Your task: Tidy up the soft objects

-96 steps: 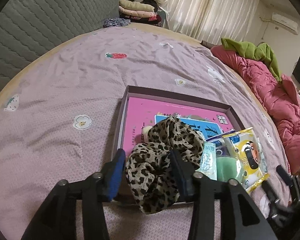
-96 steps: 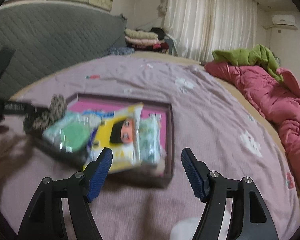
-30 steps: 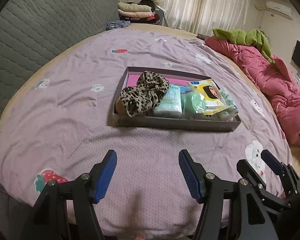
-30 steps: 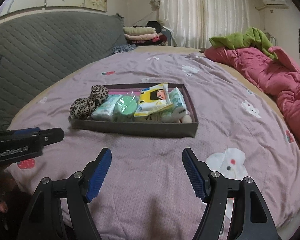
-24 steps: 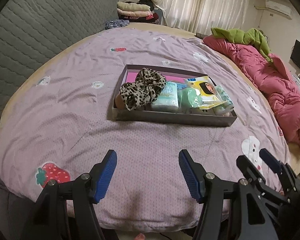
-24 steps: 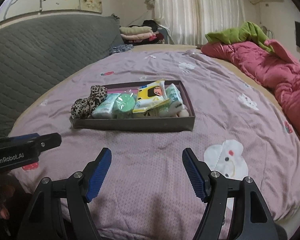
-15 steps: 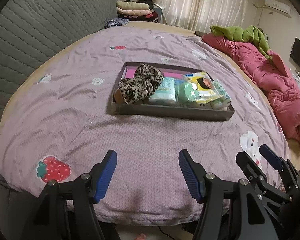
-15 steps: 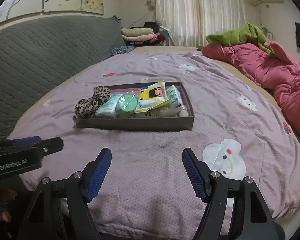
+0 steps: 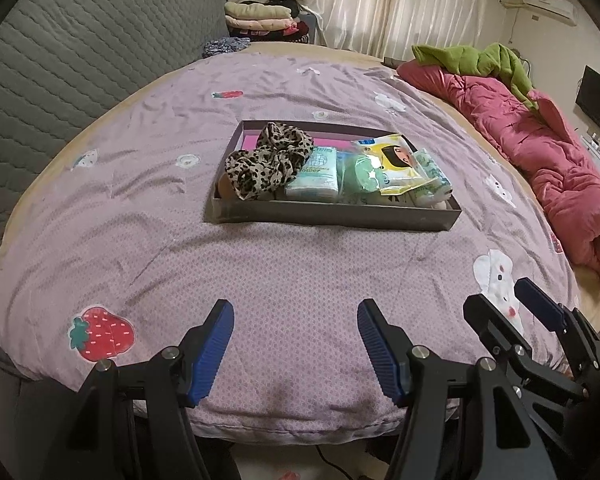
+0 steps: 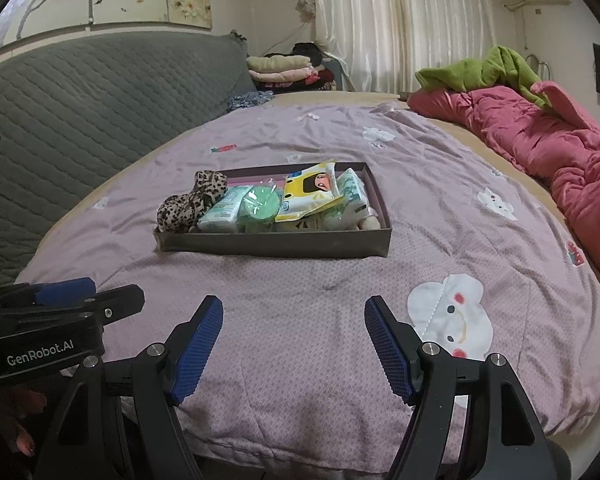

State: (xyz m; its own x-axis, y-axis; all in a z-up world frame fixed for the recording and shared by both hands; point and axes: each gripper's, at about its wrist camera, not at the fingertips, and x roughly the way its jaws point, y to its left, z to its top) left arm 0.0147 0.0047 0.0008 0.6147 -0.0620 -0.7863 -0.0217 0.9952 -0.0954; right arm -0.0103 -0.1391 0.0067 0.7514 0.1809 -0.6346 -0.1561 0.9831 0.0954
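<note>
— What takes up the room from where you stand?

— Mostly the bed, under a lilac quilt (image 9: 284, 264) with strawberry and cloud patches. A pink duvet (image 9: 540, 152) is heaped along its right side with a green garment (image 10: 484, 70) on top, and a grey quilted headboard (image 10: 92, 92) runs along the left.

— And the soft things?

— All in a shallow dark box (image 9: 332, 214) in the middle of the quilt. A leopard-print scrunchie (image 9: 268, 162) lies at its left end, then a tissue pack (image 9: 314, 178), a round green pack (image 10: 260, 202), and a yellow packet (image 10: 310, 194) leaning over more wrapped packs at the right end.

— The grippers?

— Both hover over the near edge of the bed, well apart from the box. The left gripper (image 9: 296, 346) has its blue pads spread wide, nothing between them. The right gripper (image 10: 294, 344) likewise: gaping, empty.
</note>
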